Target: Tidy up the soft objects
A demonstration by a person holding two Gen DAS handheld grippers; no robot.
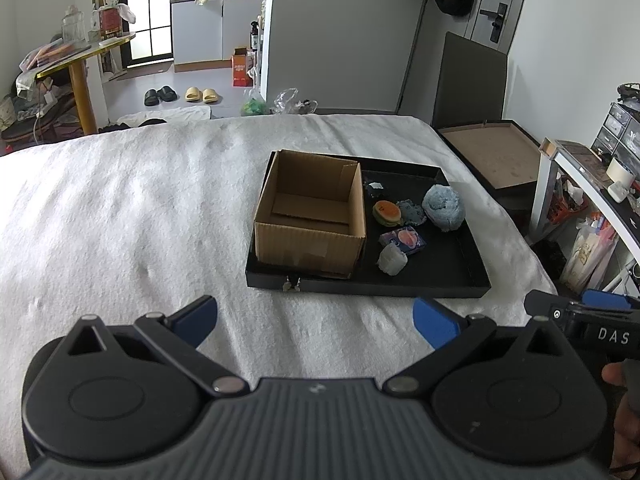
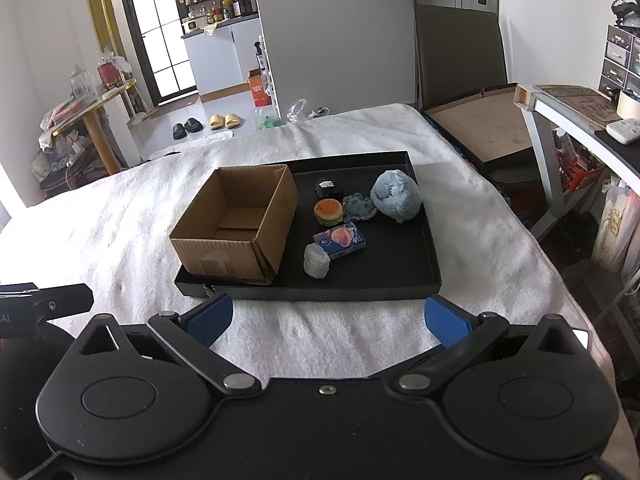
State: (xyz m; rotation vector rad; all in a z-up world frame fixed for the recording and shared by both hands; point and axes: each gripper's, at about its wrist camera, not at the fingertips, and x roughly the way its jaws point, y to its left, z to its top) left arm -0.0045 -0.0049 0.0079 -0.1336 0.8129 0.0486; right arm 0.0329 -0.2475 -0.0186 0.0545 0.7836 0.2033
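Landmark: black tray (image 2: 424,248) resting on a bed covered in white towelling (image 2: 120,232). Cardboard box (image 2: 236,220), open-topped and empty, occupies the tray's left part. Soft items lie loose to the right of the box: white lump (image 2: 317,261) nearest the tray's front edge; purple packet (image 2: 341,241) just behind it, long axis running across the tray; burger-shaped toy (image 2: 328,211); small grey-blue piece (image 2: 359,207); large blue fluffy ball (image 2: 397,195) farthest right; dark item (image 2: 329,188) toward the tray's back. Right claw (image 2: 327,319): wide open, holding nothing, short of the tray's front edge, items straight ahead; judged the nearer one for a first pick. Left claw (image 1: 316,322): wide open, holding nothing, before the tray's front edge, items ahead and to its right.
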